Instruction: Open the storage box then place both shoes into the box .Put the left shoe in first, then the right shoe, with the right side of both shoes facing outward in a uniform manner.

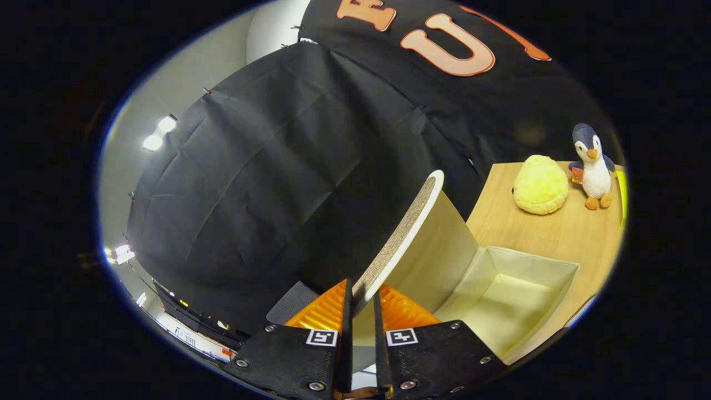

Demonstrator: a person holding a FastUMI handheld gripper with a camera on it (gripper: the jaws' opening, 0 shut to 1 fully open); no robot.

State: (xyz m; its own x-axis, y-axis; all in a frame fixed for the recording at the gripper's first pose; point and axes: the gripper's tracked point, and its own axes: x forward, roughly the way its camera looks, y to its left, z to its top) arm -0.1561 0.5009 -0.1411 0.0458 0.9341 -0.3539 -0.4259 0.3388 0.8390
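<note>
- Pinching lid (402, 236) edge: our tongs (362, 303) are clenched on it, lid raised at 12 o'clock.
- Risk: thin edge slips, lid drops over storage box (547, 265) at 2 o'clock.

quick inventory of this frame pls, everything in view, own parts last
storage box: 1, cream, open and empty, on the table ahead of the tool
lid: 1, cream with a woven-looking face, raised, its edge between the fingers
table: 1, light wood, under the box and toys
yellow plush: 1, yellow, on the table beyond the box
penguin plush: 1, blue-grey and white, standing beside the yellow plush
tool: 1, fingers closed on the lid's edge
</note>
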